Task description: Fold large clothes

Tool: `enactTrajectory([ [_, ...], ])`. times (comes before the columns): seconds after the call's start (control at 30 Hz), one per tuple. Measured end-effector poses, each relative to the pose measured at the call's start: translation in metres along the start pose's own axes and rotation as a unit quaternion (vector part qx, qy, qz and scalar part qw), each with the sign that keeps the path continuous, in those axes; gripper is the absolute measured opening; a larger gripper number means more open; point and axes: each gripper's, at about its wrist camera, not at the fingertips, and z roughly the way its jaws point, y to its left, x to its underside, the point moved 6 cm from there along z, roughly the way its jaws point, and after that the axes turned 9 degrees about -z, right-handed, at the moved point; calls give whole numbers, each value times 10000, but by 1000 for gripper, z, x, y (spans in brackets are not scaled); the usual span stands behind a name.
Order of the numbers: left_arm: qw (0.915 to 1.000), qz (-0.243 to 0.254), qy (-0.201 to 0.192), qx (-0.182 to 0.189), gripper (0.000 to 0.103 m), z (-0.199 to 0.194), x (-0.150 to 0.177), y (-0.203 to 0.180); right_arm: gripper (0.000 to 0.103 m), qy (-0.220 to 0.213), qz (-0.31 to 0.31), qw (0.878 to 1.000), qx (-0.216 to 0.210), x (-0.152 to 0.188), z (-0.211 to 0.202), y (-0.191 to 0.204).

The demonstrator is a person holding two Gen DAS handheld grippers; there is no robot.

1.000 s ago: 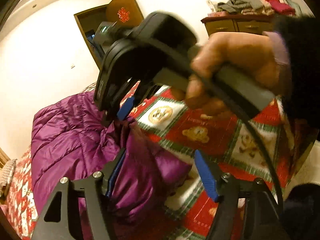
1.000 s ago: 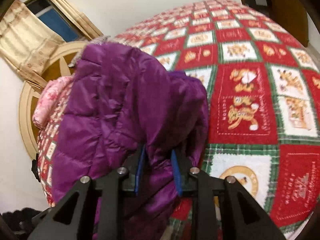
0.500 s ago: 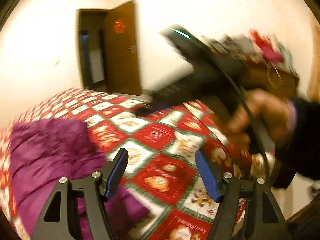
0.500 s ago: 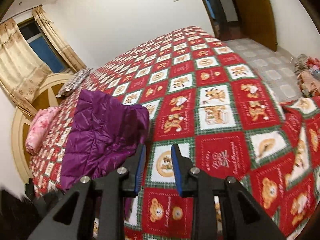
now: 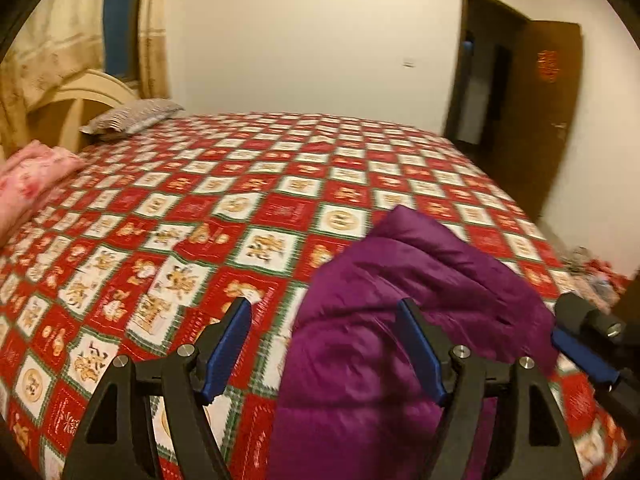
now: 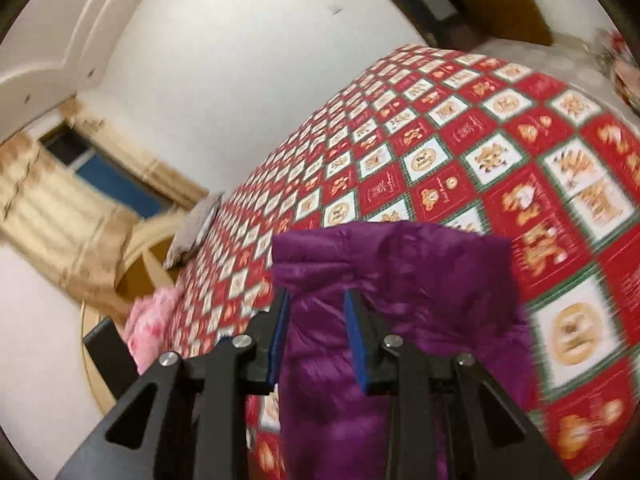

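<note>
Released since earlier, purple down jacket (image 5: 404, 312) lies folded on bedspread (image 5: 208, 216); left gripper (image 5: 326, 348) just widened, empty; right gripper (image 6: 316, 332) narrow, empty.

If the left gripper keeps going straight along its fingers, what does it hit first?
Likely the left edge of the purple jacket, or the red patterned bedspread beside it. The left gripper is open and holds nothing; depth is unclear.
</note>
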Motion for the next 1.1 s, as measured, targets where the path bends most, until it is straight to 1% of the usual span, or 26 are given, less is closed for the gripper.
enactTrajectory([
  [0.07,9999,83,44,-135,75,4,2,-1,32,-116,-94,9988,477,1,14,-11],
  [0.13,9996,170,173,-117,75,15,3,-5,32,-103,-251,9944,1022,5,31,-35],
  [0.17,9996,185,190,-91,75,18,4,-6,32,-75,-355,9917,1231,6,35,-43],
  [0.2,9996,208,202,-48,75,23,4,-8,32,-38,-615,9852,1603,9,39,-57],
  [0.23,9995,231,231,-6,75,29,3,-9,31,-28,-812,9802,1807,10,42,-65],
  [0.3,9992,270,300,-6,76,38,1,-16,31,3,-1119,9734,2000,14,46,-76],
  [0.37,9988,347,332,-62,76,44,-2,-25,31,43,-1390,9682,2081,16,52,-82],
  [0.4,9982,483,325,-132,78,48,-5,-32,31,70,-1515,9654,2121,17,57,-84],
  [0.43,9973,629,315,-228,84,52,-6,-37,31,119,-1591,9635,2150,18,63,-87],
  [0.47,9956,794,318,-372,86,58,-6,-41,31,196,-1643,9622,2162,18,67,-89],
  [0.5,9933,950,342,-555,91,66,-4,-44,31,287,-1660,9620,2148,19,71,-91],
  [0.57,9916,1026,449,-647,92,79,3,-45,32,366,-1633,9631,2106,21,72,-92],
  [0.77,9939,703,659,-529,94,103,16,-34,32,476,-1577,9667,1957,23,79,-95],
  [1.0,9933,537,893,-497,97,121,24,-28,32,659,-1724,9624,1993,25,89,-93],
  [1.1,9931,464,971,-471,98,127,26,-25,32,732,-1713,9636,1918,25,93,-95],
])
